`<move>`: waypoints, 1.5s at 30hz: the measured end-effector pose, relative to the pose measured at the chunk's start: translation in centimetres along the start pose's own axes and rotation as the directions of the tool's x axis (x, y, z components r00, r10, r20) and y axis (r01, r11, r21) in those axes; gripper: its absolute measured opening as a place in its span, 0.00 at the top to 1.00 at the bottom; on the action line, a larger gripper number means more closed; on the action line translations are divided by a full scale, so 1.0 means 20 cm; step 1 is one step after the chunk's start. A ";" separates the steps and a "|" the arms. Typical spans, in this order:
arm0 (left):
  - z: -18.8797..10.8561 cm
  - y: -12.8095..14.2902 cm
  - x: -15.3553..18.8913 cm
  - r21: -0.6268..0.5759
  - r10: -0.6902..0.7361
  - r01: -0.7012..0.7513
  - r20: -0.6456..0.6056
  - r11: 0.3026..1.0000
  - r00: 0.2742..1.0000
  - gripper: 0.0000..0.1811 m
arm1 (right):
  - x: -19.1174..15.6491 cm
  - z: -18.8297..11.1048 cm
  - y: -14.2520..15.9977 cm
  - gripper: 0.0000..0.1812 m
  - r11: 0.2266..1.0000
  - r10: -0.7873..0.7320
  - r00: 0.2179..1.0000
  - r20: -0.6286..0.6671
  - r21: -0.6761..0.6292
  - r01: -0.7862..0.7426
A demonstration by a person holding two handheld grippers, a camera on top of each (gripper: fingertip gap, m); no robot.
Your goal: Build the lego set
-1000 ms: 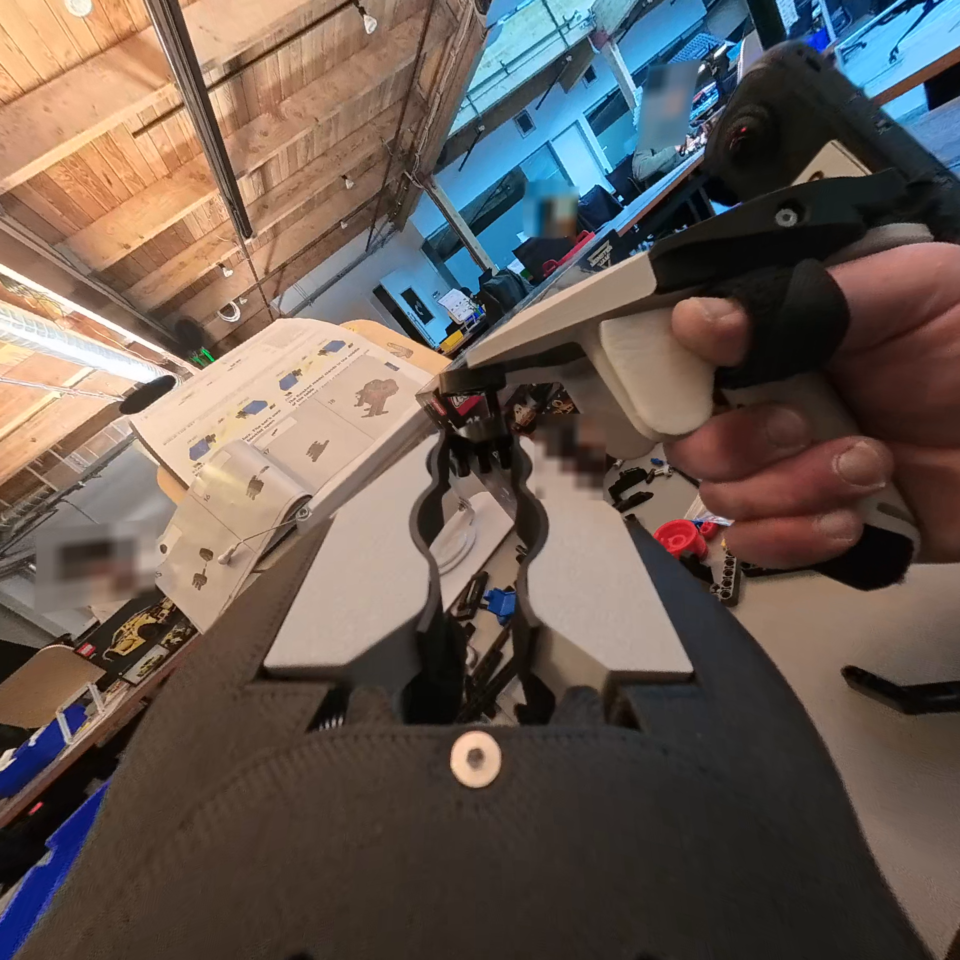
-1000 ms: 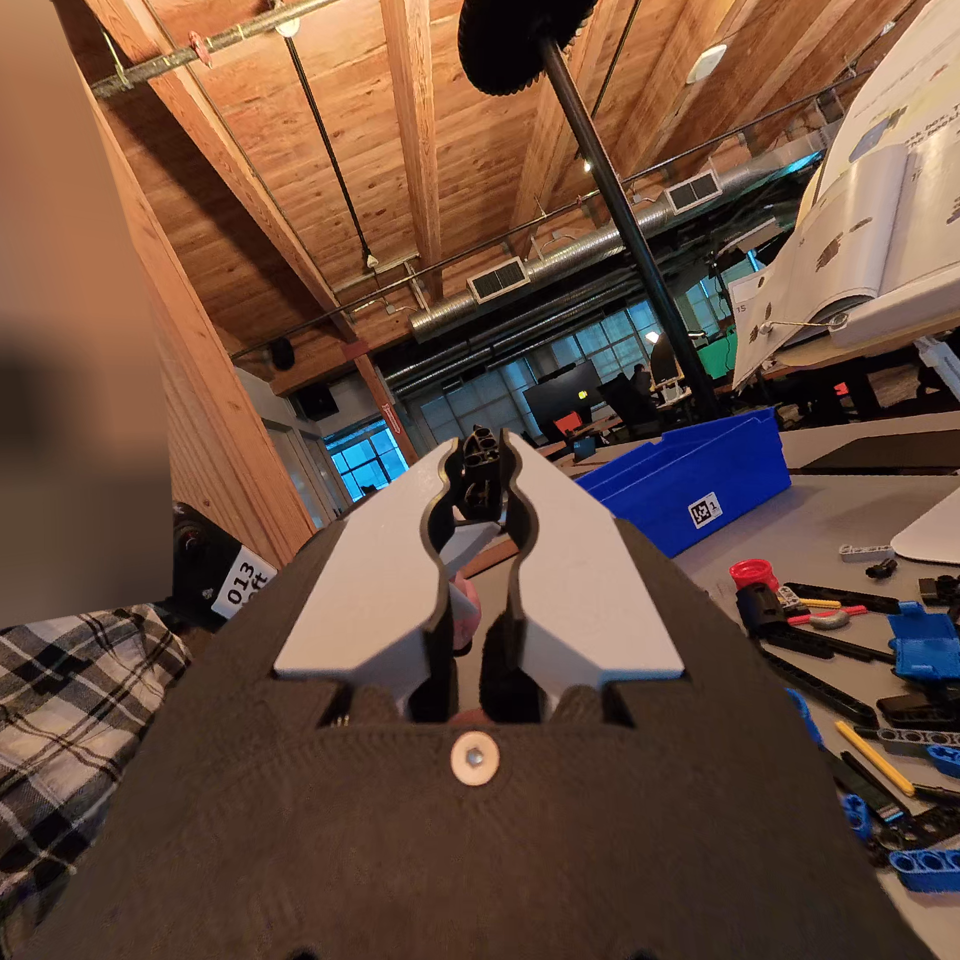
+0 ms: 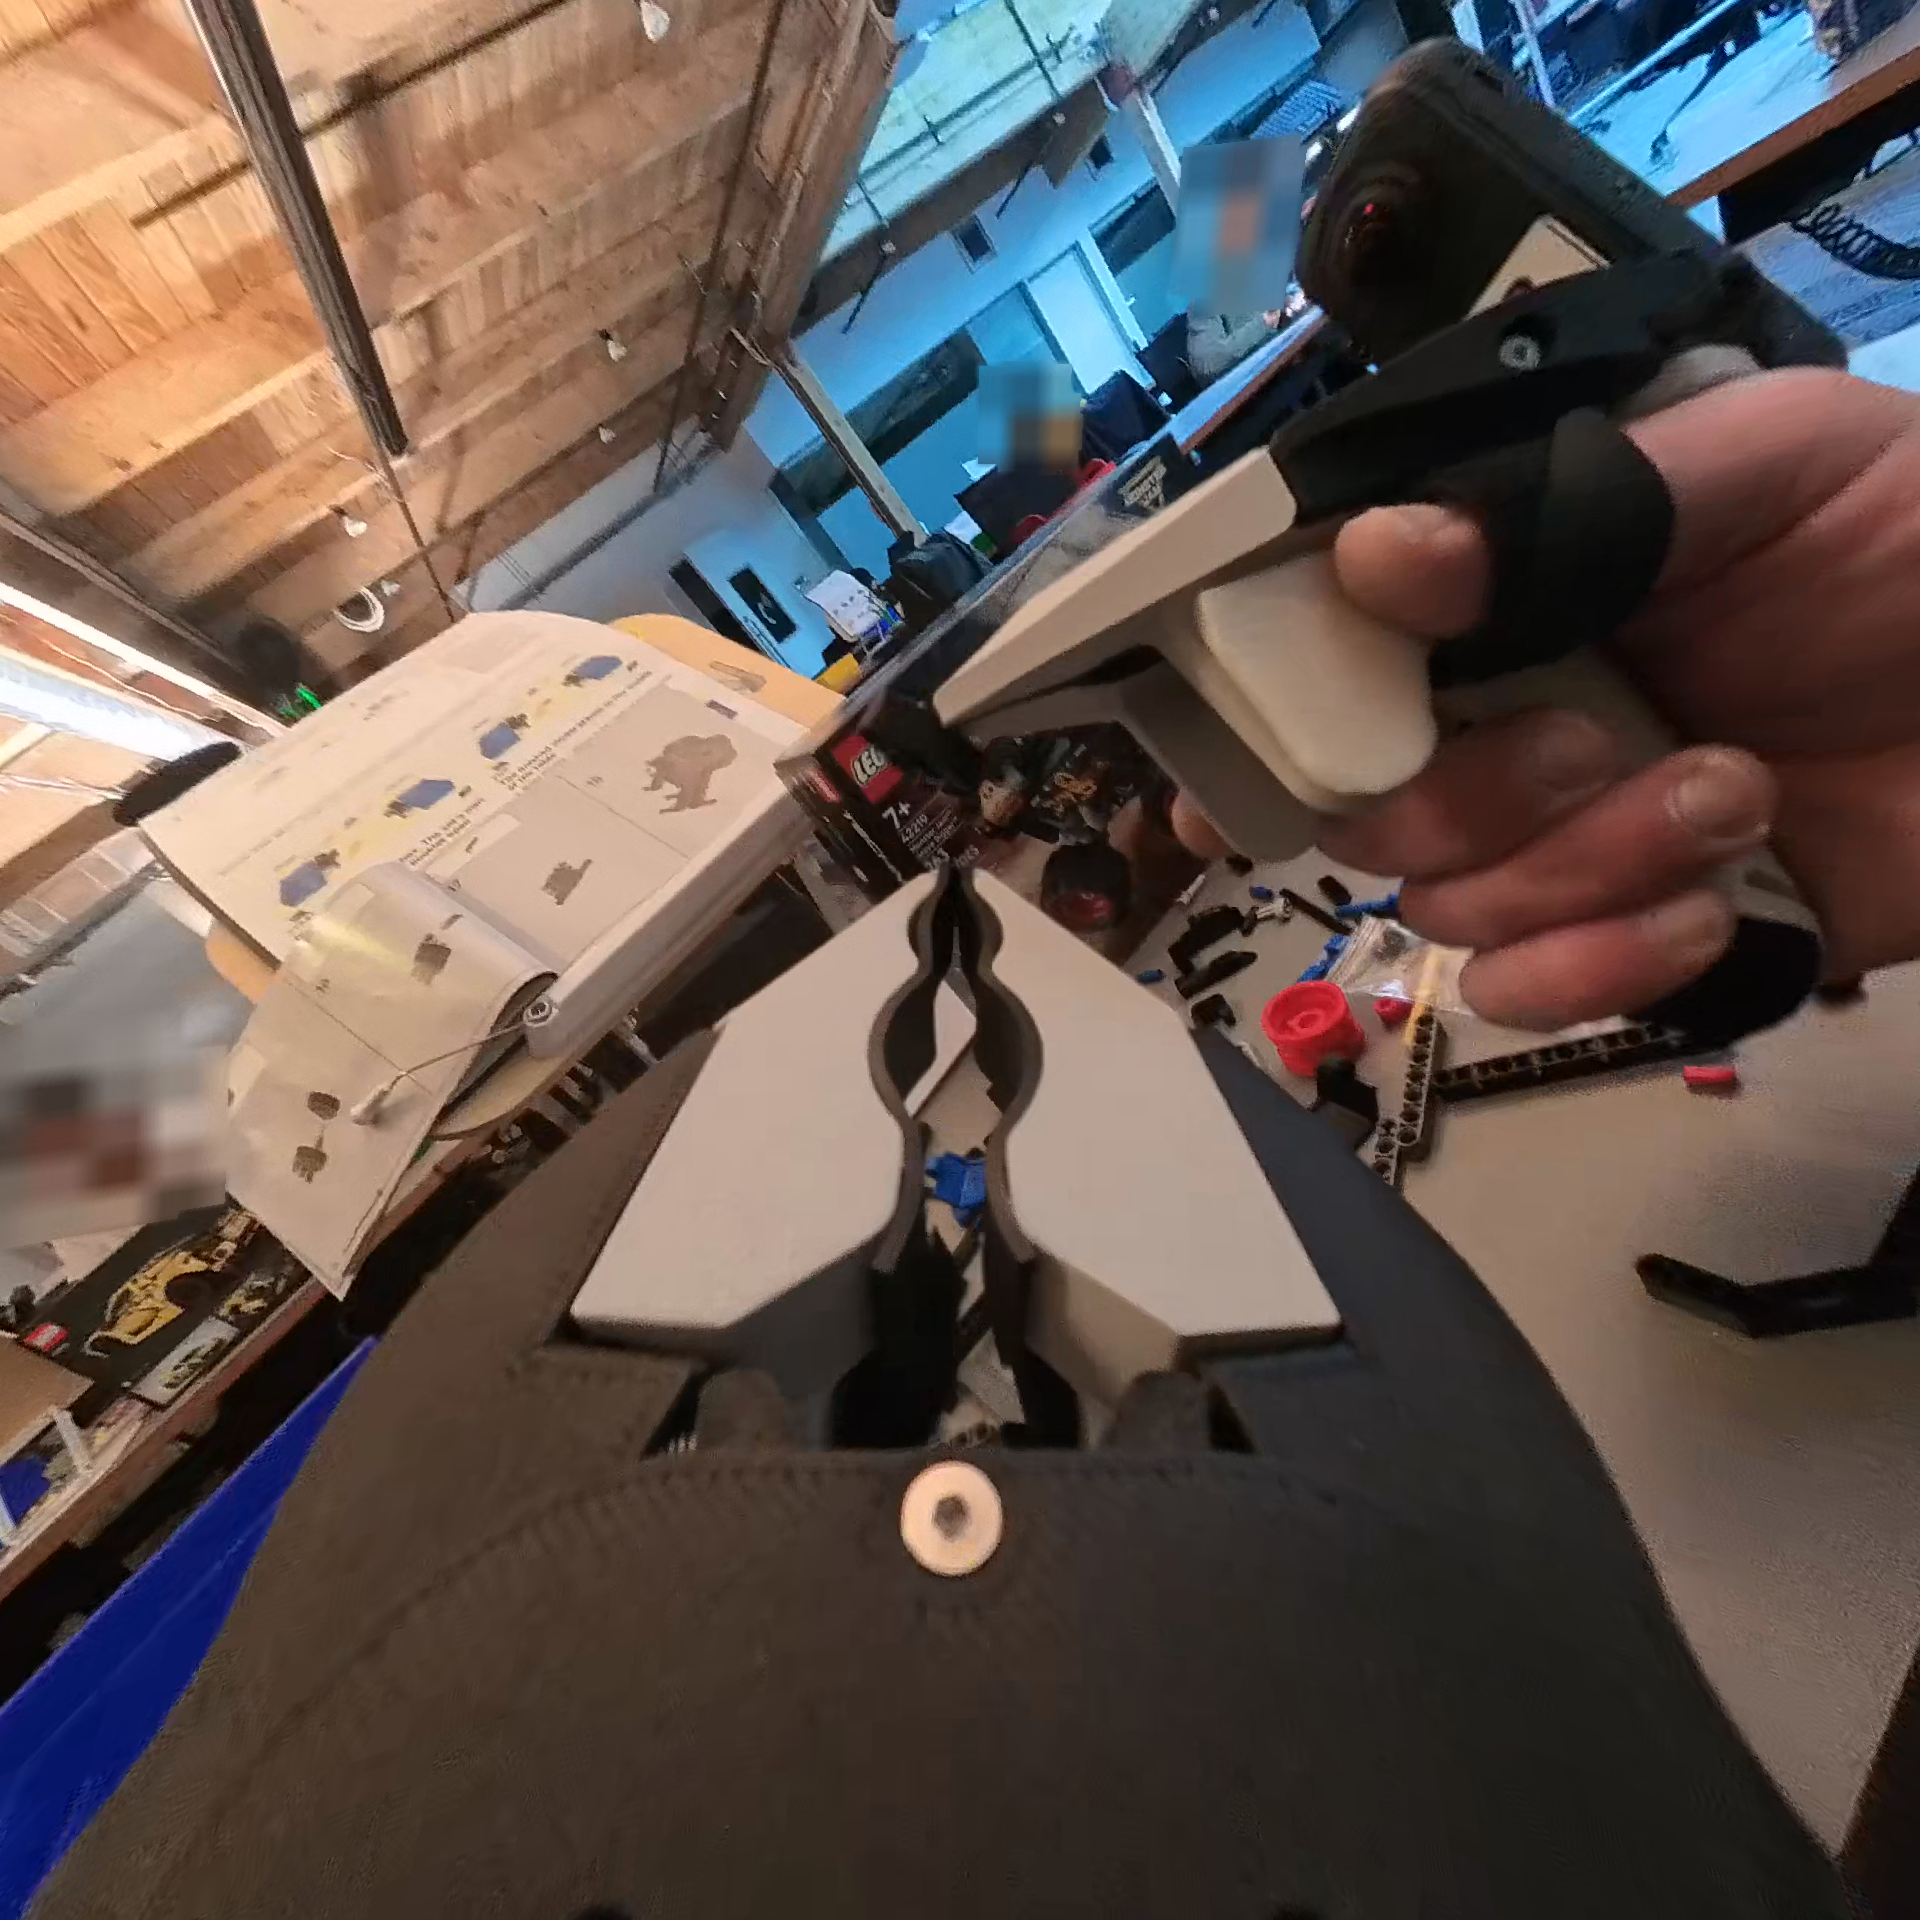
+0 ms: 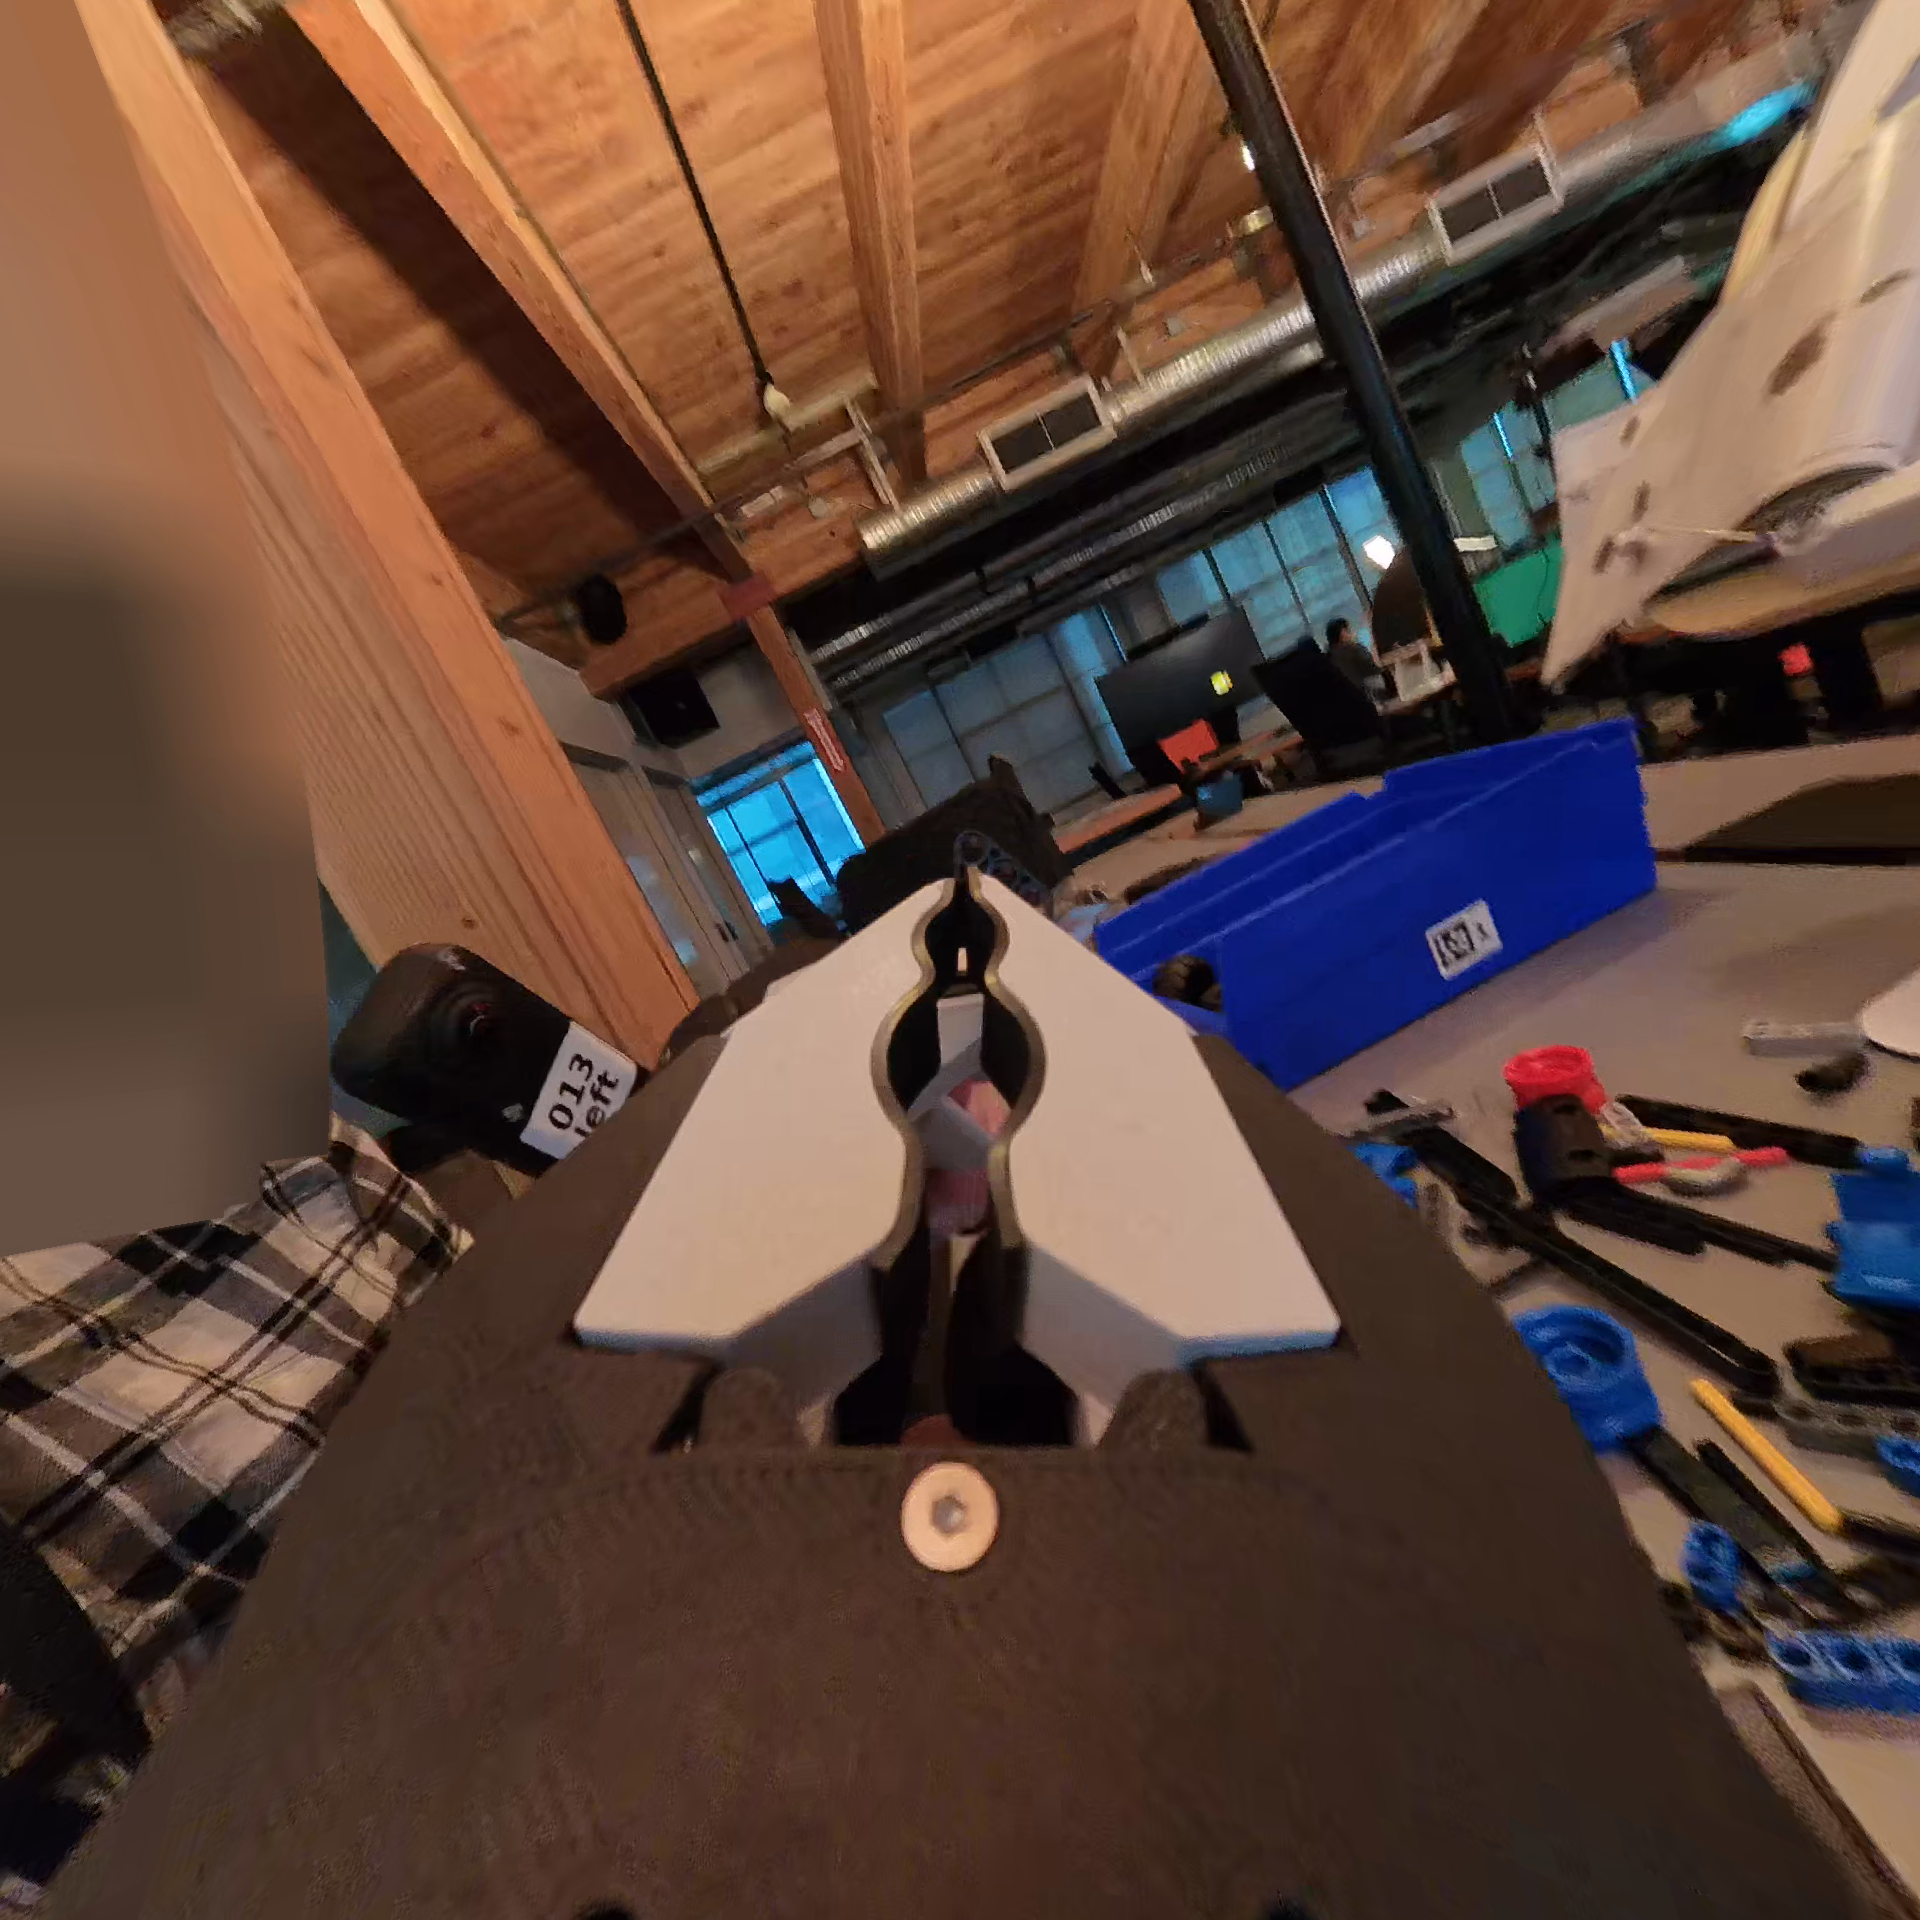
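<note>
Pinching nearly nothing, my left gripper (image 3: 951, 894) has its tips together with no piece between them that I can see, while my right gripper (image 4: 971, 899) is closed on a thin black perforated beam (image 4: 995, 857) poking past its tips. That beam looks light, rigid, slick plastic, best held flat across its faces; loose pieces lie scattered on the grey table (image 4: 1766, 966), a red hub (image 4: 1550, 1075) among them

A blue bin (image 4: 1434, 935) sits on the grey desk (image 4: 1745, 956). Wood beams (image 4: 873, 208) and a silver pipe (image 4: 1195, 374) are up high.
</note>
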State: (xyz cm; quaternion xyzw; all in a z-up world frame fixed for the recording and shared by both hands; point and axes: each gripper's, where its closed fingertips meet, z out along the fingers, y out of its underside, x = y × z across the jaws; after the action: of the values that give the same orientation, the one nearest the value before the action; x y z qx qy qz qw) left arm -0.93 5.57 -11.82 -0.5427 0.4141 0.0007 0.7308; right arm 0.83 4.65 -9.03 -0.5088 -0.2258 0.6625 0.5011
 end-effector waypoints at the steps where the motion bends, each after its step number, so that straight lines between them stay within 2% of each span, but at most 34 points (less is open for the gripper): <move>1: 0.00 0.01 0.00 -0.004 -0.006 0.006 -0.011 1.000 1.000 1.00 | 0.02 -0.01 -0.01 1.00 1.000 0.007 1.000 -0.013 -0.011 -0.007; 5: 0.01 0.11 0.05 -0.095 -0.073 0.062 -0.119 0.994 0.990 1.00 | 0.09 -0.04 0.04 1.00 0.991 -0.004 0.997 -0.080 -0.134 -0.006; 11: -0.10 0.35 0.13 -0.263 -0.144 0.066 -0.289 0.962 0.946 1.00 | 0.15 -0.10 0.28 1.00 0.917 -0.059 0.989 -0.134 -0.399 0.000; 15: -0.19 0.43 0.21 -0.331 -0.235 0.096 -0.412 0.939 0.880 0.91 | 0.16 -0.12 0.41 1.00 0.861 -0.045 0.991 -0.127 -0.508 -0.026; 16: -0.21 0.44 0.25 -0.342 -0.243 0.085 -0.453 0.936 0.858 0.90 | 0.16 -0.12 0.43 1.00 0.852 -0.060 0.990 -0.125 -0.524 -0.014; 18: -0.23 0.50 0.28 -0.371 -0.209 0.023 -0.469 0.928 0.858 0.88 | 0.17 -0.12 0.47 1.00 0.814 -0.118 0.985 -0.123 -0.580 0.025; 21: -0.25 0.55 0.34 -0.440 -0.271 0.025 -0.506 0.898 0.819 0.87 | 0.19 -0.16 0.44 1.00 0.789 -0.180 0.974 -0.136 -0.612 0.061; 24: -0.27 0.61 0.41 -0.491 -0.310 0.003 -0.545 0.871 0.779 0.86 | 0.26 -0.26 0.34 0.99 0.776 -0.269 0.944 -0.193 -0.624 0.094; 28: -0.28 0.67 0.48 -0.545 -0.334 -0.051 -0.583 0.837 0.741 0.85 | 0.39 -0.45 0.26 0.97 0.704 -0.401 0.873 -0.279 -0.703 0.098; 31: -0.27 0.68 0.52 -0.562 -0.362 -0.056 -0.602 0.825 0.711 0.89 | 0.46 -0.53 0.27 0.96 0.640 -0.454 0.845 -0.283 -0.763 0.089; 37: -0.26 0.67 0.54 -0.540 -0.346 -0.085 -0.642 0.837 0.684 0.92 | 0.55 -0.60 0.37 0.89 0.483 -0.547 0.811 -0.207 -0.870 0.103; 42: -0.31 0.66 0.55 -0.487 -0.308 -0.149 -0.730 0.860 0.610 0.91 | 0.73 -0.57 0.27 0.88 0.391 -0.658 0.734 -0.168 -0.909 0.143; 45: -0.32 0.67 0.54 -0.474 -0.304 -0.150 -0.745 0.868 0.593 0.91 | 0.88 -0.58 0.26 0.88 0.323 -0.683 0.717 -0.140 -0.938 0.124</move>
State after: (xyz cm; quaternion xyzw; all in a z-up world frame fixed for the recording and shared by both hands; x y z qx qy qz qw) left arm -3.75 1.08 -29.39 -0.6684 0.6576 -0.1712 0.3025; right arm 9.27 15.80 -25.55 -0.7696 -0.5162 0.1226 0.3553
